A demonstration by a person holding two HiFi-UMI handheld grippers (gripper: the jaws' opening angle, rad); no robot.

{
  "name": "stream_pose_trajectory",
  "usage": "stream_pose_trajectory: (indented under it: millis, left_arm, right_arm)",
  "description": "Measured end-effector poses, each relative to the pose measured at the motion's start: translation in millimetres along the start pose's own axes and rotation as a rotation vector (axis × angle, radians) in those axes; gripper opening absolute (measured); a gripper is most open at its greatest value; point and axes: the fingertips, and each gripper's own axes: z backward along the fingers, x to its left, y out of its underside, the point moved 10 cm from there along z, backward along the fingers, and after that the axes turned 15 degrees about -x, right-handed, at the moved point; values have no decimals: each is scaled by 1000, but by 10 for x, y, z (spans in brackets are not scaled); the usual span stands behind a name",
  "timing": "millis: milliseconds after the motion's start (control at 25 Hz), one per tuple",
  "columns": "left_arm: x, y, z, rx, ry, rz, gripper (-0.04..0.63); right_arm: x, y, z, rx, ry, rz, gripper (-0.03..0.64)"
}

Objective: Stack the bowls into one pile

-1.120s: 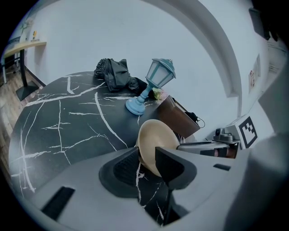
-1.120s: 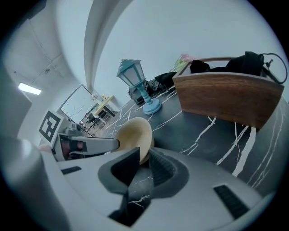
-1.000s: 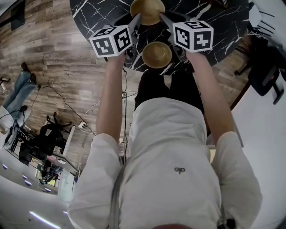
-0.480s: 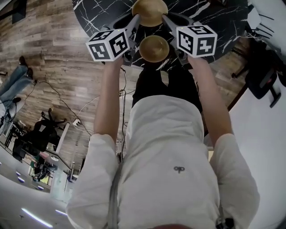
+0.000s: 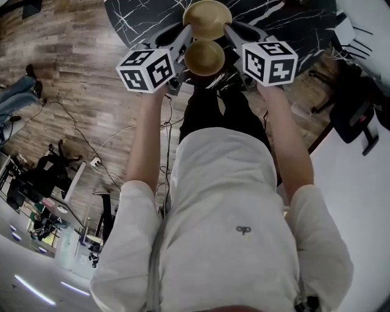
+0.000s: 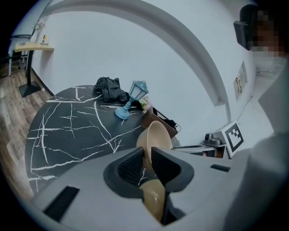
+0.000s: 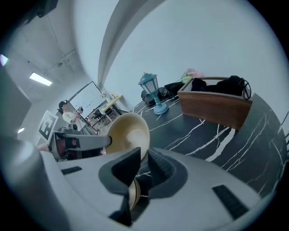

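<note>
Two golden bowls show in the head view. The far bowl (image 5: 207, 15) hangs over the black marble table (image 5: 292, 24), gripped at opposite sides of its rim. My left gripper (image 5: 187, 30) has its jaws closing on the left rim, which passes between its pads (image 6: 148, 151). My right gripper (image 5: 226, 28) is shut on the right rim (image 7: 144, 155). Each gripper view shows this bowl (image 6: 156, 137) (image 7: 128, 133) with the other gripper on its far side. The near bowl (image 5: 205, 56) lies lower, between the two gripper bodies, and shows below the jaws (image 6: 153, 200) (image 7: 132, 194).
A blue lantern lamp (image 6: 131, 101) and a black bag (image 6: 108, 88) stand at the back of the table. A wooden box (image 7: 216, 106) holding dark things stands next to them. A dark chair (image 5: 359, 109) is off the table's right edge, over wood flooring (image 5: 73, 109).
In the head view the two bowls have drawn closer together. Both marker cubes sit a little lower in the picture, and the near bowl now lies level with them instead of below them.
</note>
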Motion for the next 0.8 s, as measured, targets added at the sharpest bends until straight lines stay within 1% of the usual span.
stream_pose_trajectory:
  millis: [160,360,600,800]
  left_arm:
    - [-163,81,162,-34,9,23,54]
    - [-294,161,334,-56,-7,23,46]
    - [-391,342,542,-98,-17,75,41]
    - [-429,511,679,-106,-48,101,41]
  right_arm:
    - [22,54,191,7,-24,13,49]
    - [102,96,360,18,-54,29,46]
    - [156,216,525,45,-87,34,43]
    - [204,324,597,75,-111,46,40]
